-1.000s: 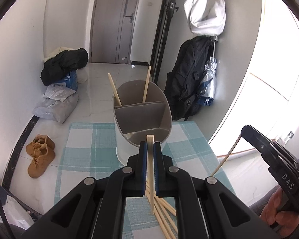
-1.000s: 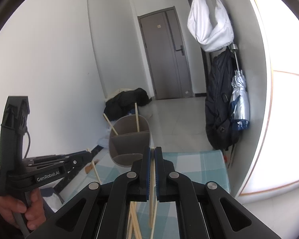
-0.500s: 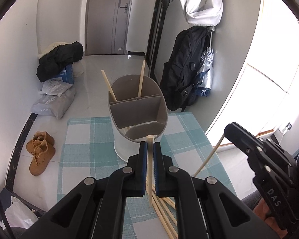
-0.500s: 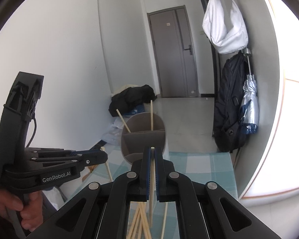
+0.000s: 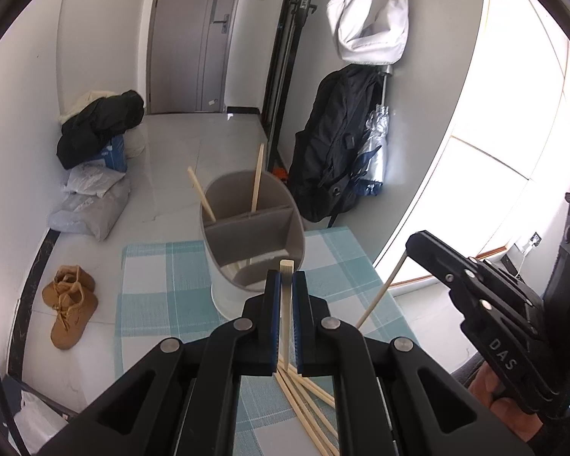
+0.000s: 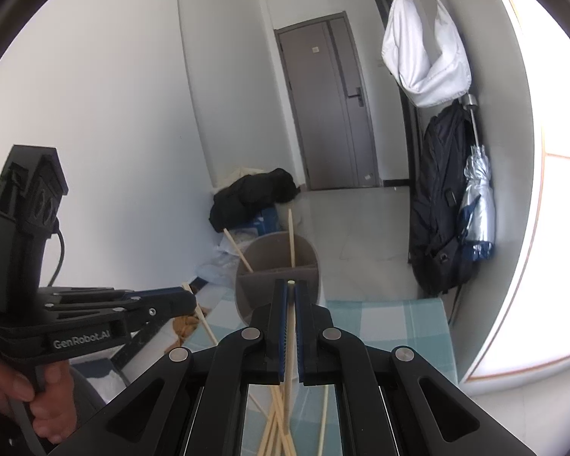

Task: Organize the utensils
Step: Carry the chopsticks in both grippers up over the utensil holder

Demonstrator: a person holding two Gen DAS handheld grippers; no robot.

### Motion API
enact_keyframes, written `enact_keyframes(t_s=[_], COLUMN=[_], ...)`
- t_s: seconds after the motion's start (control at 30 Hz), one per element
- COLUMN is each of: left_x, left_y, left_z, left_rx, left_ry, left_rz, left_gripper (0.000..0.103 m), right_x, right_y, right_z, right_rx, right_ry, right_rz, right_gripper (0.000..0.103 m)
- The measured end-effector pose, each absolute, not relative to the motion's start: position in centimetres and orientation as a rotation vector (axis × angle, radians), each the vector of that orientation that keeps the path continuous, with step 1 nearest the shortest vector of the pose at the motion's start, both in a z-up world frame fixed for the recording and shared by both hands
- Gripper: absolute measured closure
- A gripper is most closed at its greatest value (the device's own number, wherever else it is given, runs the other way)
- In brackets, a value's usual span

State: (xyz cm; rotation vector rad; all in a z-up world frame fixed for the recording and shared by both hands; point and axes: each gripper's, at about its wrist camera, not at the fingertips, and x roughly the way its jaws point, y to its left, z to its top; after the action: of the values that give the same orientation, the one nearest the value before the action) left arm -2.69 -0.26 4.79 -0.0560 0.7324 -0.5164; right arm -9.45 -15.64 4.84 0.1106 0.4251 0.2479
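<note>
**Two chopsticks held above a checked mat in an entrance hall**

The work surface is a table covered by a teal and white checked mat [image 5: 163, 285]. It stands in a narrow hall with a pale tiled floor [image 5: 193, 144] and white walls. At the far end is a grey door [image 6: 323, 102]. On the right wall hang a white bag [image 5: 368, 19], a black backpack [image 5: 334, 140] and a folded silver umbrella [image 6: 478, 197]. On the floor at the left lie a dark jacket [image 5: 98, 125] over a blue box, some grey plastic bags [image 5: 91, 205] and a pair of tan boots [image 5: 70, 304].

The grey utensil holder [image 5: 250, 235] stands near the far edge of the mat, and dividers split it into compartments. Two chopsticks lean in its far compartment. More chopsticks [image 5: 307, 399] lie loose in a fan on the mat, close to the near edge.

The left gripper [image 5: 286, 285] has its jaws closed narrow on one chopstick [image 5: 286, 296], whose tip stands just in front of the near rim of the holder. The right gripper [image 6: 292, 292] is also clamped on a single chopstick [image 6: 291, 338]; it is at the right side of the mat, near the edge.

The right edge of the mat runs close to the curved wall and the bright window. The left side is open towards the floor.
</note>
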Motion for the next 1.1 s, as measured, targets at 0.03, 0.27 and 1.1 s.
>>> enact_keyframes(t_s=[0.03,0.27,1.1], left_x=[-2.6,-1.5,9.2], left_y=[-0.3,-0.3,1.4], left_z=[5.1,8.6,14.3], left_rx=[-0.055,-0.064,-0.099], left_ry=[0.728,0.699,0.622], left_rz=[-0.521,-0.554,-0.478], left_gripper=[0.101,0.101,0.101], right_x=[-9.4,-8.2,5.3], right_y=[-15.6,-15.9,-14.7], right_z=[5.1,8.3,15.9], right_rx=[0.108,0.097,-0.001], right_ry=[0.421,0.387,0.312], right_rz=[0.249,0.264,0.335], right_gripper=[0.100,0.100,0.100])
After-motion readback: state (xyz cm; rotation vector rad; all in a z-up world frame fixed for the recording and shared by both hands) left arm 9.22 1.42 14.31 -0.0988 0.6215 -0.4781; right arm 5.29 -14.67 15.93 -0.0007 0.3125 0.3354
